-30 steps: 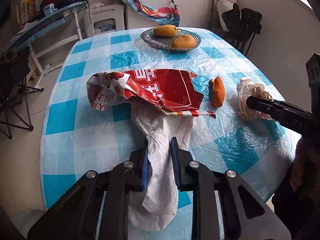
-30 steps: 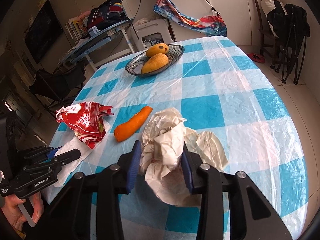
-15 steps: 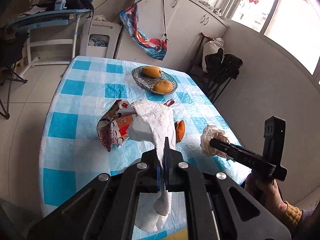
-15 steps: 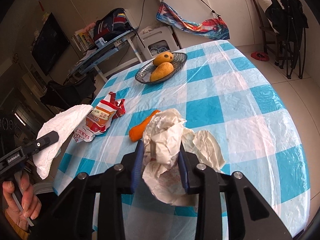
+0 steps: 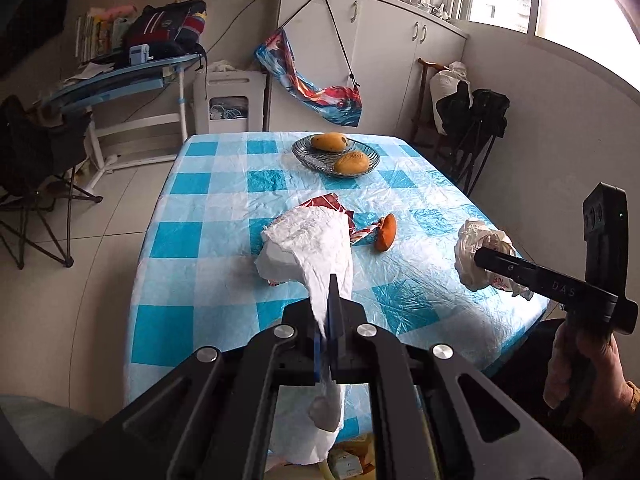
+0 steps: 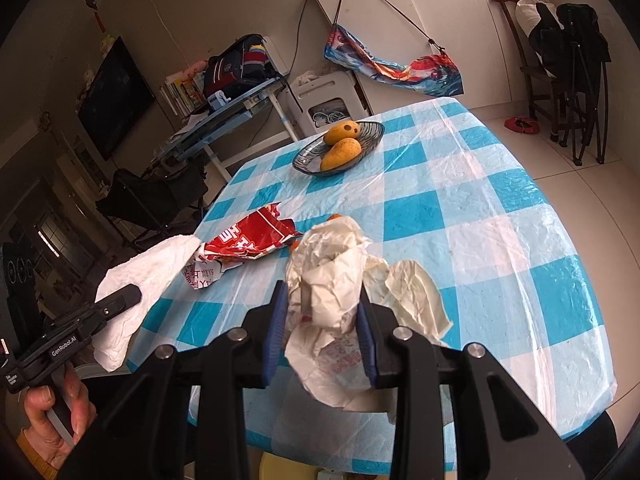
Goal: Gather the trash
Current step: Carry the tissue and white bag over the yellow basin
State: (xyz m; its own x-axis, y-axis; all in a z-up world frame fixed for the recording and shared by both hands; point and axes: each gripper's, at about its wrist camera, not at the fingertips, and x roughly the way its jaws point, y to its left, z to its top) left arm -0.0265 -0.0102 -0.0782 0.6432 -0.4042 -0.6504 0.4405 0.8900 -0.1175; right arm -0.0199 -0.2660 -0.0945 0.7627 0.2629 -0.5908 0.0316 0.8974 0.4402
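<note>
The left gripper (image 5: 334, 312) is clamped on a white paper towel (image 5: 310, 240) held above the table (image 5: 192, 280), hiding most of the red snack wrapper (image 6: 250, 238). The right gripper (image 6: 322, 320) squeezes crumpled wrapping paper (image 6: 332, 276), which hides the orange peel (image 5: 386, 232) from its own camera.

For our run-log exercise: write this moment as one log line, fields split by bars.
left gripper: shut on white napkin | right gripper: shut on crumpled wrapper | on table: red snack bag, carrot piece

"GenRobot.AI" on the left gripper (image 6: 120, 296); "DAS" on the right gripper (image 5: 486, 257).
</note>
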